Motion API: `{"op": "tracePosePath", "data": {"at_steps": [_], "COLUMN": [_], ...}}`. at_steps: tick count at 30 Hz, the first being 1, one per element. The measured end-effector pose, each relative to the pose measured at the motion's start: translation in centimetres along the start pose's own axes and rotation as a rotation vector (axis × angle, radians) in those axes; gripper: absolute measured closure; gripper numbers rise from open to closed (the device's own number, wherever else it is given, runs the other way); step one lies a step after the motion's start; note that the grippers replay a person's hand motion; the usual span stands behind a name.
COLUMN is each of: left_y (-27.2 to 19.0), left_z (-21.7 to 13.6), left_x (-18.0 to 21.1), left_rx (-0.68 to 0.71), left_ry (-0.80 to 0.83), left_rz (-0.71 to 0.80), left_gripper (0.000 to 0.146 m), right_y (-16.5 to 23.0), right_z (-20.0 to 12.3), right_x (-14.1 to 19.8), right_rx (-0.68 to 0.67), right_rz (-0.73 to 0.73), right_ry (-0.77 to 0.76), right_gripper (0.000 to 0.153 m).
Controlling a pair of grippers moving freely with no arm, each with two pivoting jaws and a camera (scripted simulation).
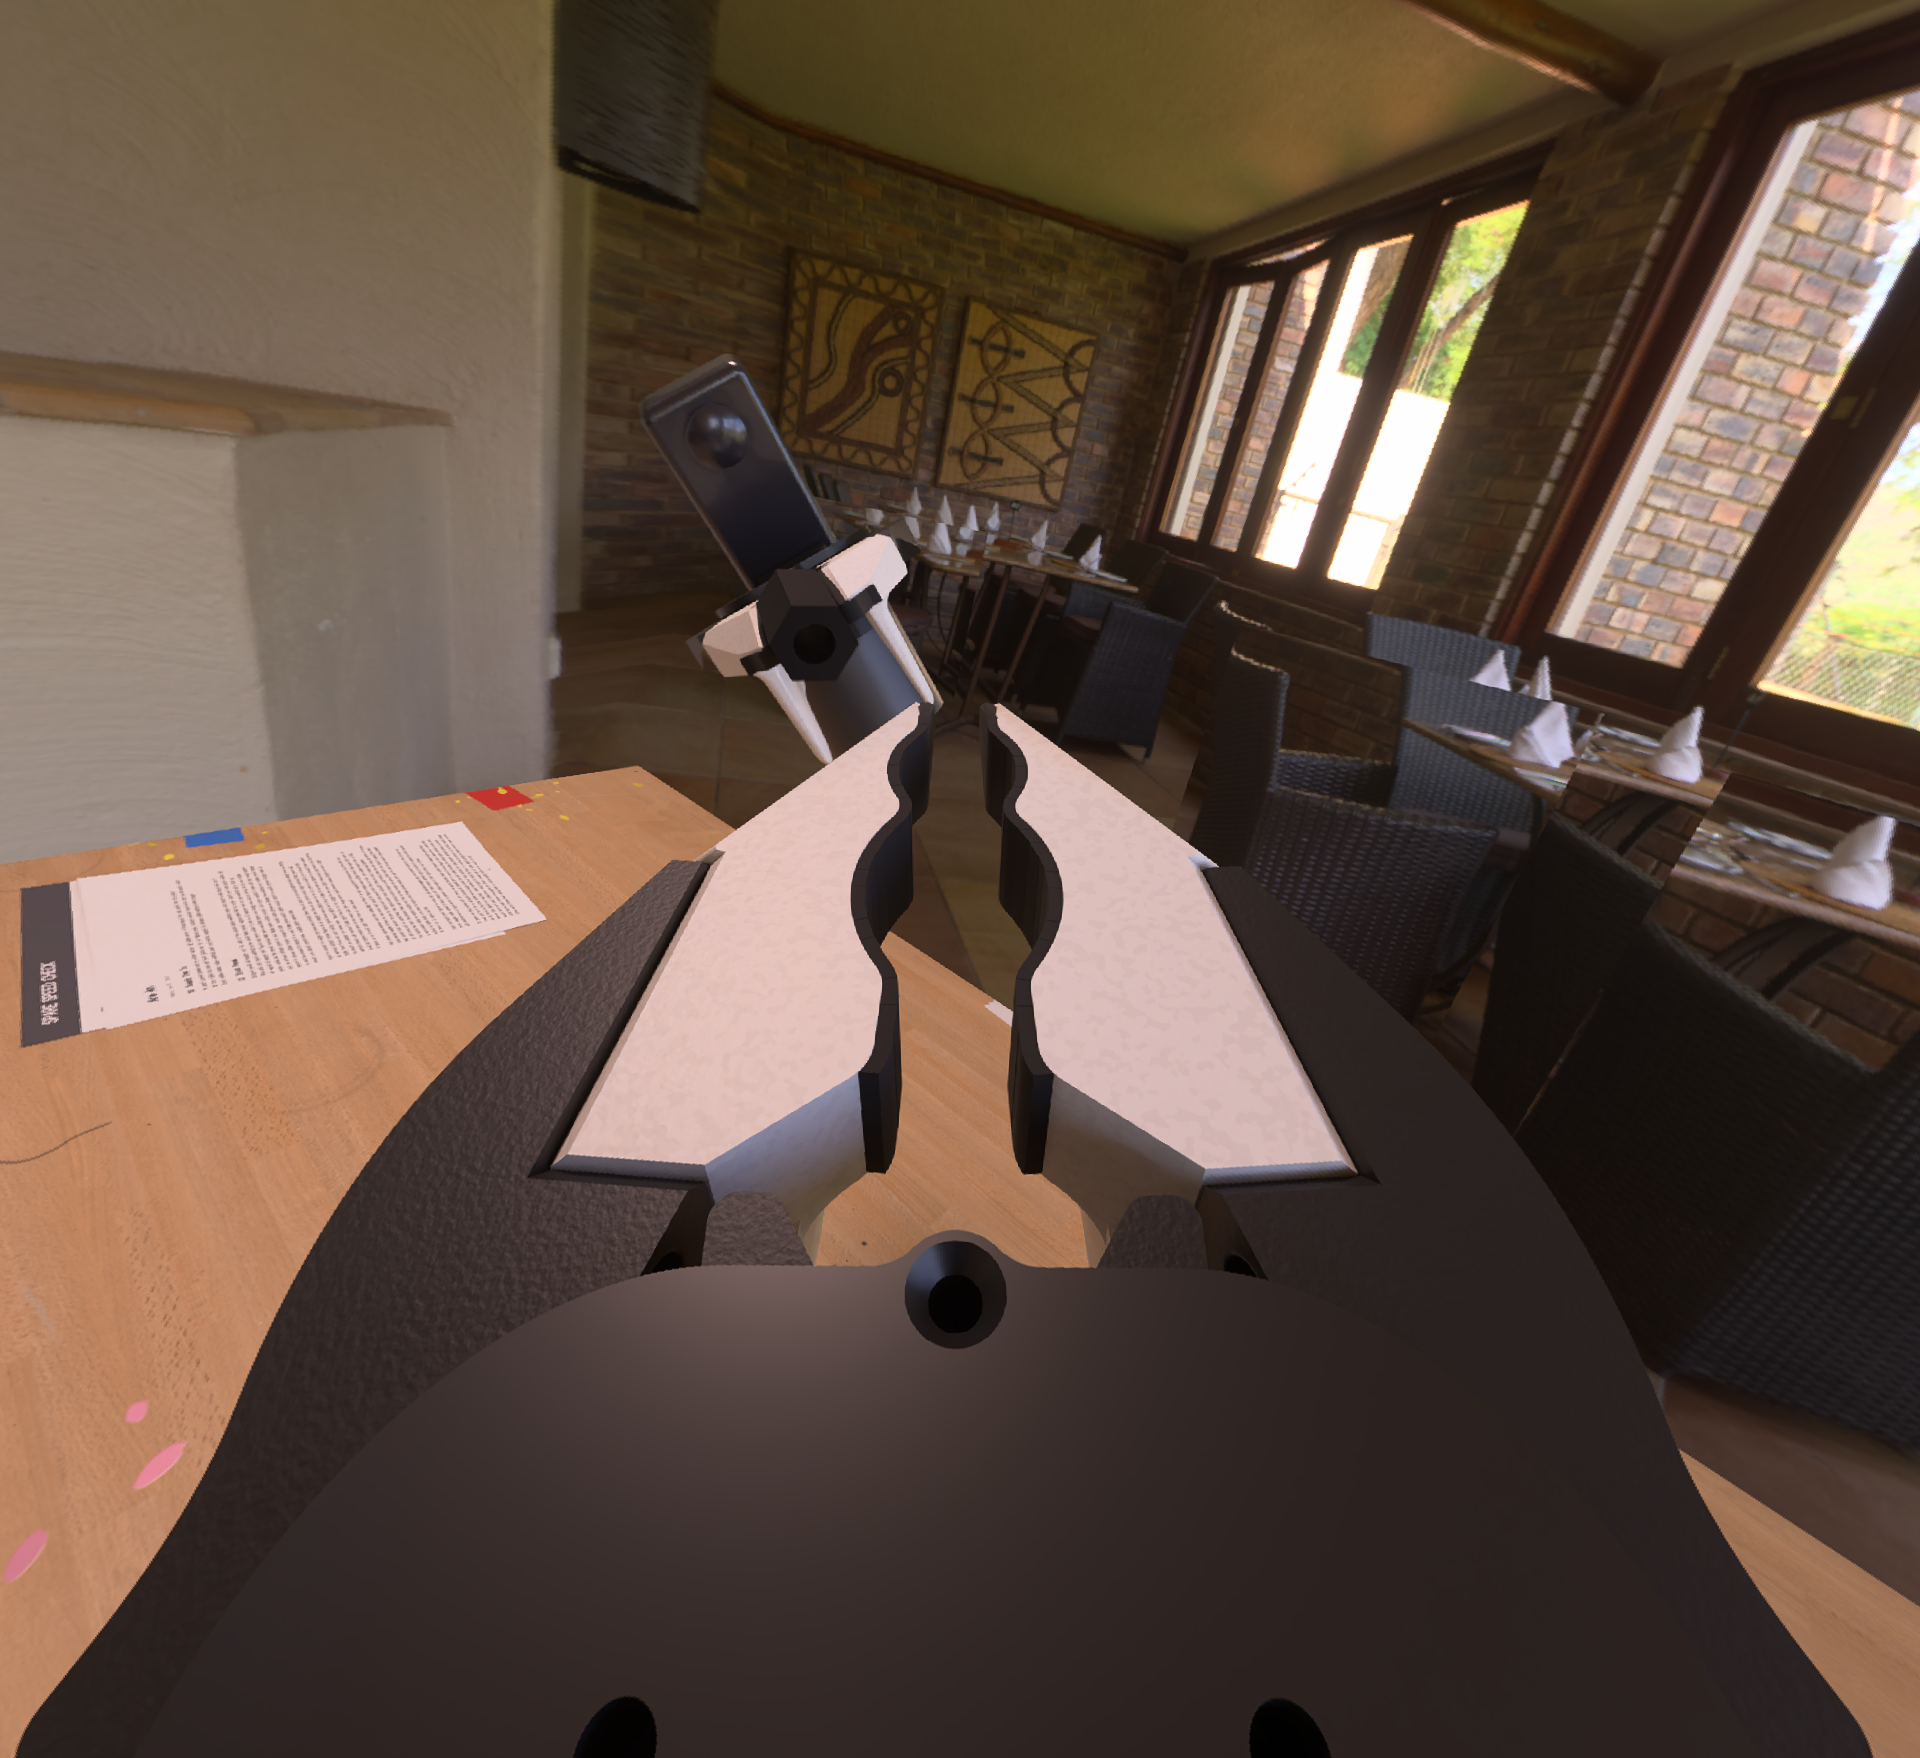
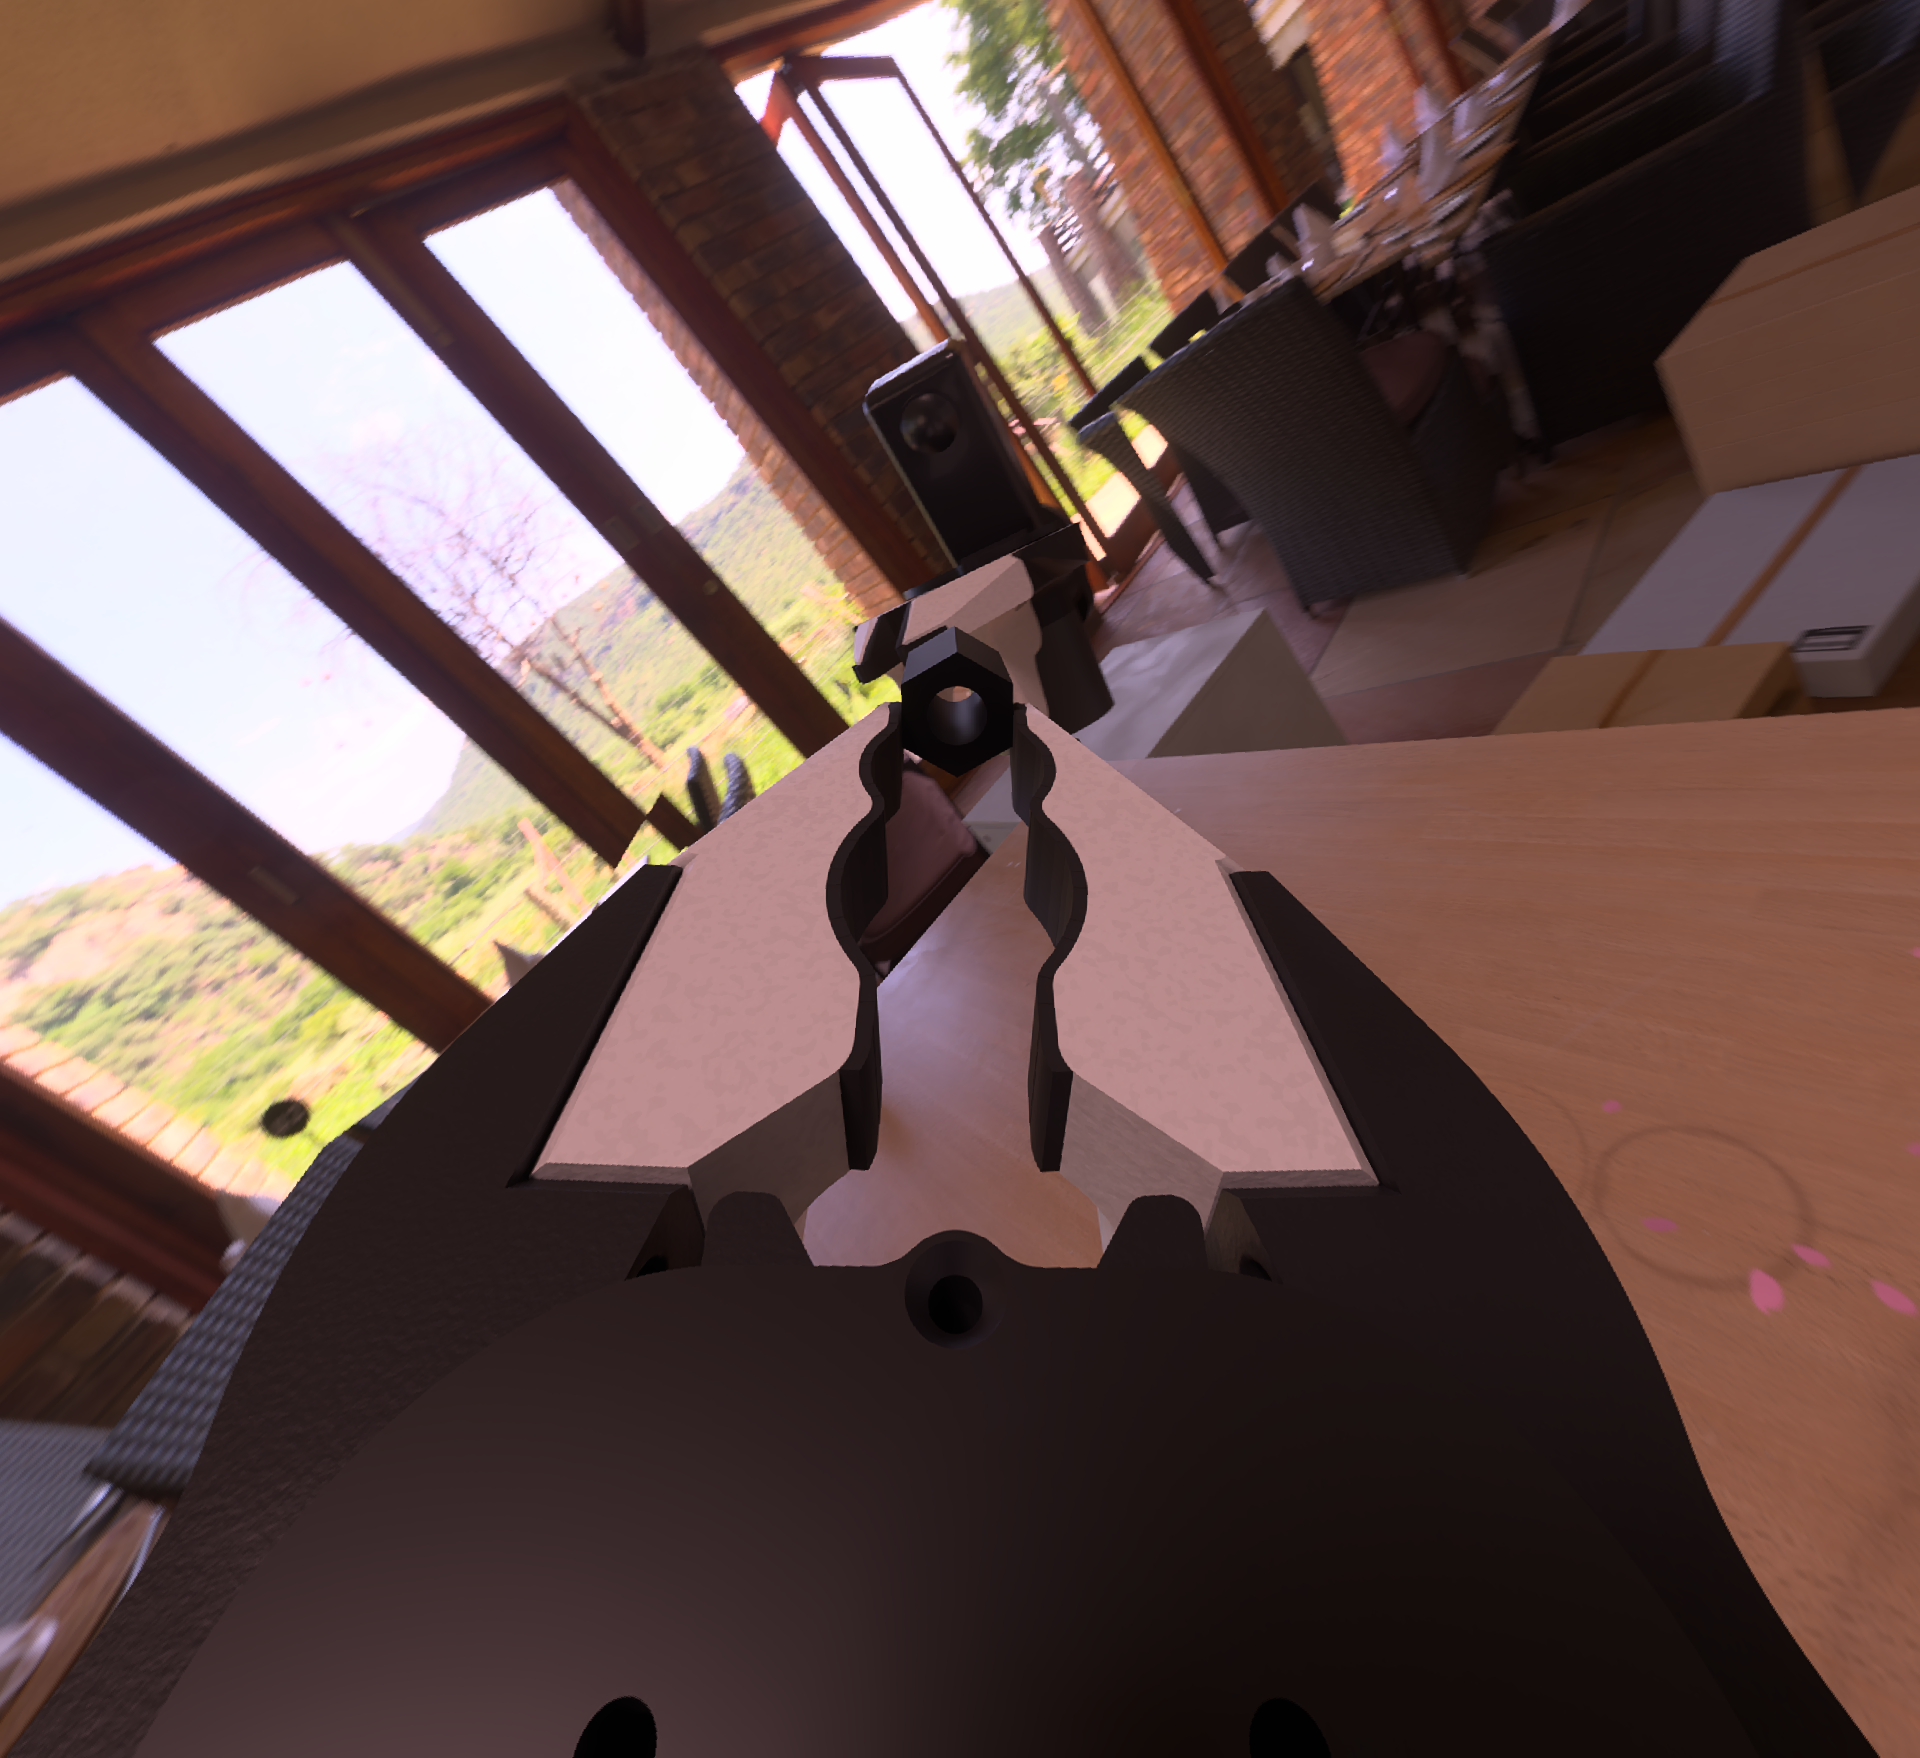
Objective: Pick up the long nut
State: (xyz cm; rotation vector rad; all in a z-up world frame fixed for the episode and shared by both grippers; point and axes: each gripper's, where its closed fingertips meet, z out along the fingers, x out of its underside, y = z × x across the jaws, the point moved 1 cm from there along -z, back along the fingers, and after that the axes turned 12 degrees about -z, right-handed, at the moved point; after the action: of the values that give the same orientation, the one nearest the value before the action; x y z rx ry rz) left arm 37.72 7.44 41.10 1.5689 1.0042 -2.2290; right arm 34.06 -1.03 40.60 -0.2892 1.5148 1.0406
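The long nut (image 2: 954, 709) is a black hexagonal piece with a bore through it. My right gripper (image 2: 954, 726) is shut on it at the fingertips and holds it in the air, off the wooden table (image 2: 1558, 929). In the left wrist view the right gripper (image 1: 816, 659) shows ahead, tilted, with the nut (image 1: 814, 640) between its white fingers. My left gripper (image 1: 956, 721) is empty, its jaws a narrow gap apart, above the table's edge and facing the right gripper. It also shows beyond the nut in the right wrist view (image 2: 971, 602).
A printed sheet of paper (image 1: 301, 908) lies on the table (image 1: 260, 1189) at the left, with small blue (image 1: 213, 838) and red (image 1: 499, 796) patches behind it. Dark wicker chairs (image 1: 1351, 877) stand beyond the table's right edge. Pink flecks (image 2: 1766, 1287) mark the tabletop.
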Motion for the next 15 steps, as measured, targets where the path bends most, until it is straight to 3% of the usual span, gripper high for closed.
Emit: {"op": "tracePosePath", "data": {"at_steps": [5, 15], "left_y": [0.0, 0.1], "left_z": [0.0, 0.0], "left_x": [0.0, 0.0], "left_rx": [0.002, 0.025], "left_ry": [0.006, -0.003], "left_rz": [0.002, -0.018], "left_gripper": [0.138, 0.138], "right_y": [-0.1, 0.1], "right_z": [2.0, 2.5], "right_x": [0.2, 0.1], "right_rx": [-0.102, -0.261], "right_rz": [0.004, 0.046], "right_ry": [0.029, 0.076], "right_gripper": [0.133, 0.133]}}
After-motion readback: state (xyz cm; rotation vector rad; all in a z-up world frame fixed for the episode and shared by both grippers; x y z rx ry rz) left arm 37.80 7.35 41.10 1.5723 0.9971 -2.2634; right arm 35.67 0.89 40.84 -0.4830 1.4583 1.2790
